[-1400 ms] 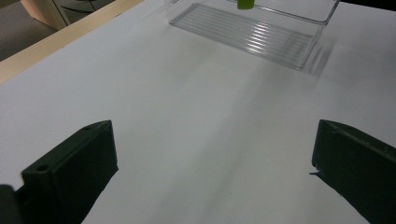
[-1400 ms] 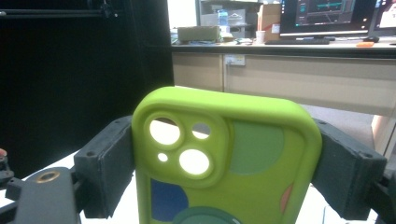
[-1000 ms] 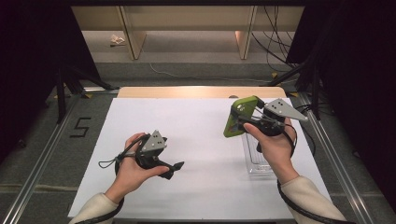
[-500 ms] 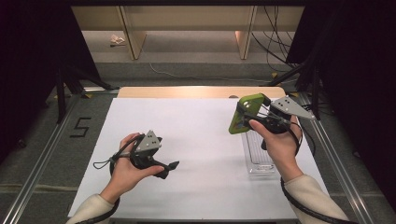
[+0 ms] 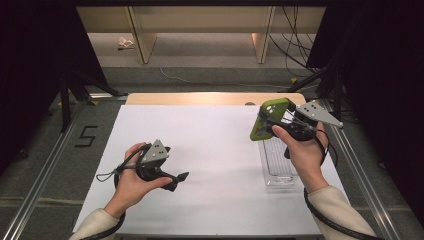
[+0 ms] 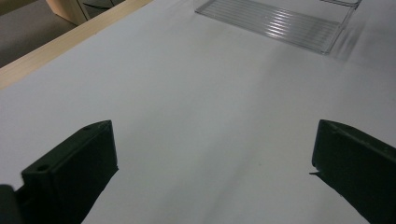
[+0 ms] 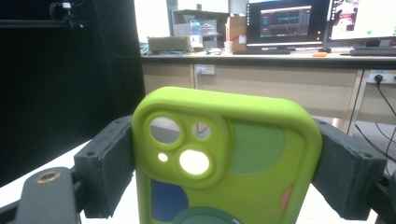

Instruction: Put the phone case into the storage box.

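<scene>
Right gripper (image 5: 274, 126) clamps the green phone case (image 7: 224, 163) by its long edges, raised over the bench's (image 5: 210, 150) far right corner above the clear tray (image 5: 276, 162). Lower it level into the tray before releasing. Left gripper (image 5: 177, 179) idles wide open, near the front left.

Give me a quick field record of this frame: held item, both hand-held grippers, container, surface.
held item: green phone case, upright, camera cutouts at top
right hand-held gripper: shut on the green phone case, raised above the tray's far end
left hand-held gripper: open, nothing between the jaws, low over the sheet
container: clear plastic tray, nothing visible in it
surface: white sheet on the table
</scene>
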The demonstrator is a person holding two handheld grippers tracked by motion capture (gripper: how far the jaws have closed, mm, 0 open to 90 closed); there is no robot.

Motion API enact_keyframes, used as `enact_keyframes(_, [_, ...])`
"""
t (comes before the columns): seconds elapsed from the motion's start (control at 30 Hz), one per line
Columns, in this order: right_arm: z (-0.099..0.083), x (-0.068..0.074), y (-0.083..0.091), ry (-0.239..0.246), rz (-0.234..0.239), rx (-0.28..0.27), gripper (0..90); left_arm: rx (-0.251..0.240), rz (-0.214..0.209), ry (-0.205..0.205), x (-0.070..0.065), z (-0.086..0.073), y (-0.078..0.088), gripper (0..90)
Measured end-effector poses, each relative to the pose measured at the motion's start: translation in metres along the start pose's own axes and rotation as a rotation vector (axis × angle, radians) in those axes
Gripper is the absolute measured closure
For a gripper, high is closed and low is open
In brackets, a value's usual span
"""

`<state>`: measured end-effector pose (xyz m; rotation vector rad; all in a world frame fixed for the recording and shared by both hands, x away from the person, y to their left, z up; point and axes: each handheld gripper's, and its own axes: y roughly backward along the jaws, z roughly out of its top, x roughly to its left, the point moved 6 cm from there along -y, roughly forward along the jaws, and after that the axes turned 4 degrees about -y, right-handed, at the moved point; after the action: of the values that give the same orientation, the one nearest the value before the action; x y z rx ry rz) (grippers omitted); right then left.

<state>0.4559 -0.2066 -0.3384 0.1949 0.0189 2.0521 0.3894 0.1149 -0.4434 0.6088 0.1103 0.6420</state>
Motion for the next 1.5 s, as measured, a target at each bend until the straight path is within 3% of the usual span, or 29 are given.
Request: enact_keyframes(1.5, [0.002,-0.029,0.001,0.011,-0.088,-0.003,16.9,-0.006,0.025,0.008,0.008,-0.005,0.006,0.0])
